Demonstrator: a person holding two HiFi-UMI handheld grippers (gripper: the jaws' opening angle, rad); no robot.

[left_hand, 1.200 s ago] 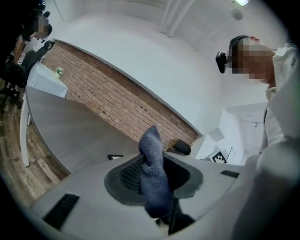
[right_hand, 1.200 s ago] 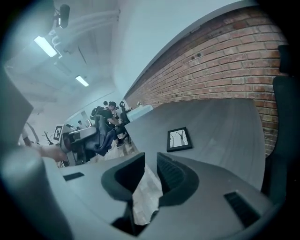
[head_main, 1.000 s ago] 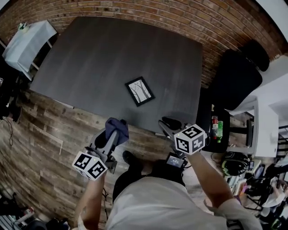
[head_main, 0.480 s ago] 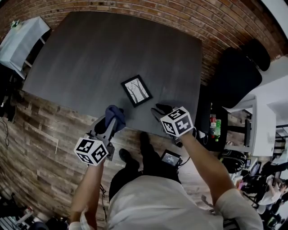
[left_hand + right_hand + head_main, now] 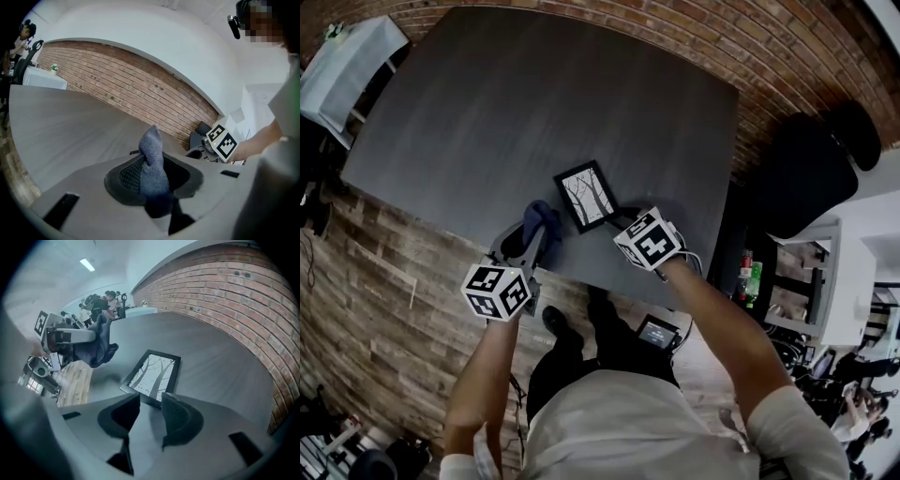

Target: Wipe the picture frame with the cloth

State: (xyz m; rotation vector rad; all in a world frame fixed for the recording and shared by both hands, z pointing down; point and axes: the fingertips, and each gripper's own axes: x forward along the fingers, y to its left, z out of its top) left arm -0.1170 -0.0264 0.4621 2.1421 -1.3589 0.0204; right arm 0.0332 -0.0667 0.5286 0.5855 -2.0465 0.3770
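A small black picture frame (image 5: pixel 586 195) with a tree print lies flat near the front edge of the dark grey table (image 5: pixel 534 94). My left gripper (image 5: pixel 538 232) is shut on a blue-grey cloth (image 5: pixel 540 217), just left of the frame. In the left gripper view the cloth (image 5: pixel 151 150) sticks up from between the jaws. My right gripper (image 5: pixel 620 222) hangs at the frame's near right corner, tilted down. Its jaws have just been opening and hold nothing. In the right gripper view the frame (image 5: pixel 152 373) lies just beyond the gap, apart from the jaws.
A black chair (image 5: pixel 806 169) stands to the right of the table. A white-covered table (image 5: pixel 347 56) is at the far left, and a brick wall (image 5: pixel 750 37) runs along the back. Bottles (image 5: pixel 750 272) sit low at the right. Wooden flooring lies under the table's front edge.
Both grippers have moved forward and down, from over the floor to over the table's front edge. The right one has reached the frame's corner and its jaws stand wider. The cloth stays held.
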